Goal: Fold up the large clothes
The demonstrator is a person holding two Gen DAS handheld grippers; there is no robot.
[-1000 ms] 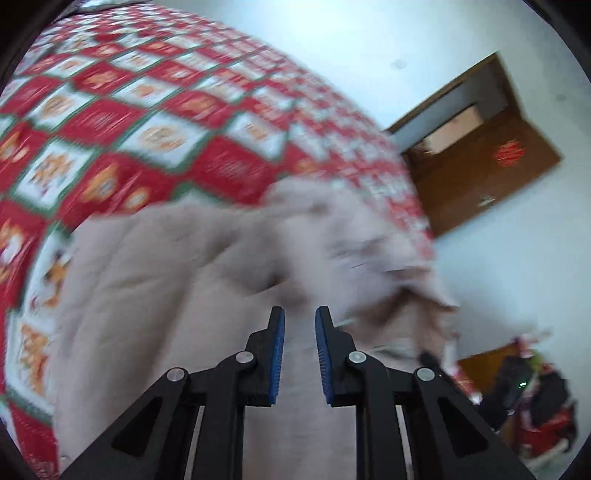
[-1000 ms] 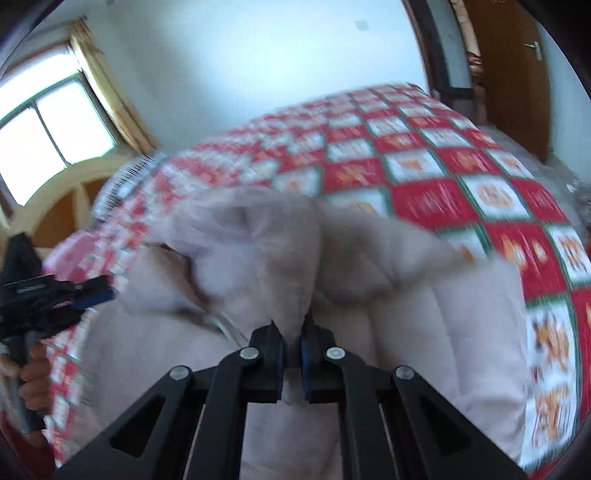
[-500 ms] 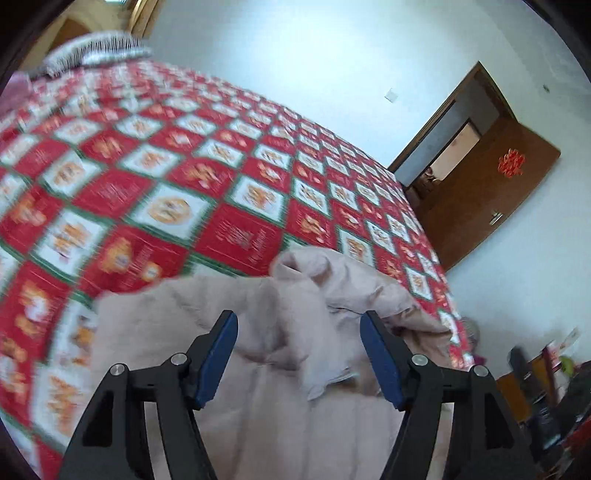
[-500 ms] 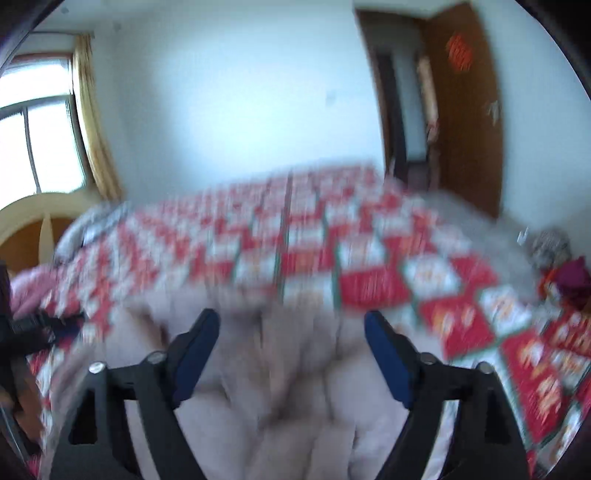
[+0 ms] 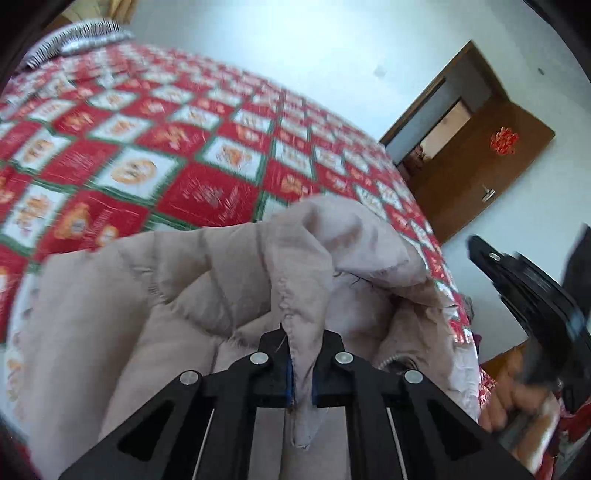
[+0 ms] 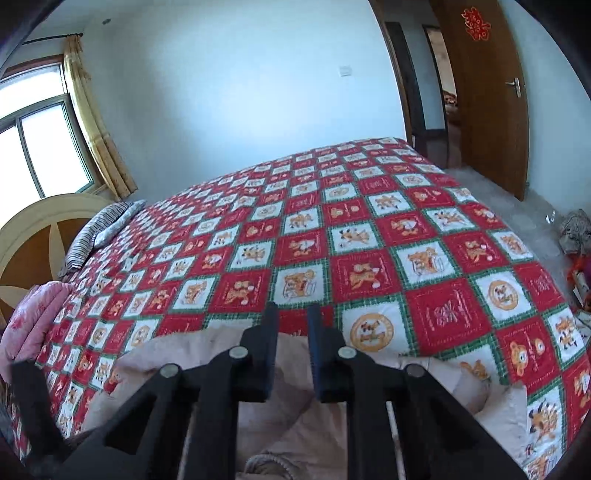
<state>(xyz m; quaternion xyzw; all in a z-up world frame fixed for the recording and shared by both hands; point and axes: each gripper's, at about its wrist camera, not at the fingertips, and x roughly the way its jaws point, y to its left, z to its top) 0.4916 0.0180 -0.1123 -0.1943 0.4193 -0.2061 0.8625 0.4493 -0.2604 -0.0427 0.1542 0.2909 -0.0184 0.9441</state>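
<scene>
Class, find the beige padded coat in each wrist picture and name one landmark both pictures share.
Left wrist view: the beige padded coat fills the lower middle, and a fold of it is pinched in the left tool.
Right wrist view: the coat lies along the bottom edge, under the open right tool.
Shared landmark: the red checked bedspread.

We see a pale beige-pink quilted coat (image 5: 155, 295), stitched seams the same tone. Bedspread (image 6: 369, 236) is a red/white check with green plaid borders, orange cartoon animals in the white squares, pale motifs in the red. Left gripper (image 5: 301, 369) black, blue pads (image 5: 289, 380); right gripper (image 6: 291, 354) black too. Pillow (image 6: 99, 229) black-white striped, folded blanket (image 6: 33, 317) pink. Door (image 6: 487, 92) brown wood with a red paper emblem (image 6: 475, 23). Curtain (image 6: 96, 122) yellow, walls (image 6: 240, 92) pale bluish white.
</scene>
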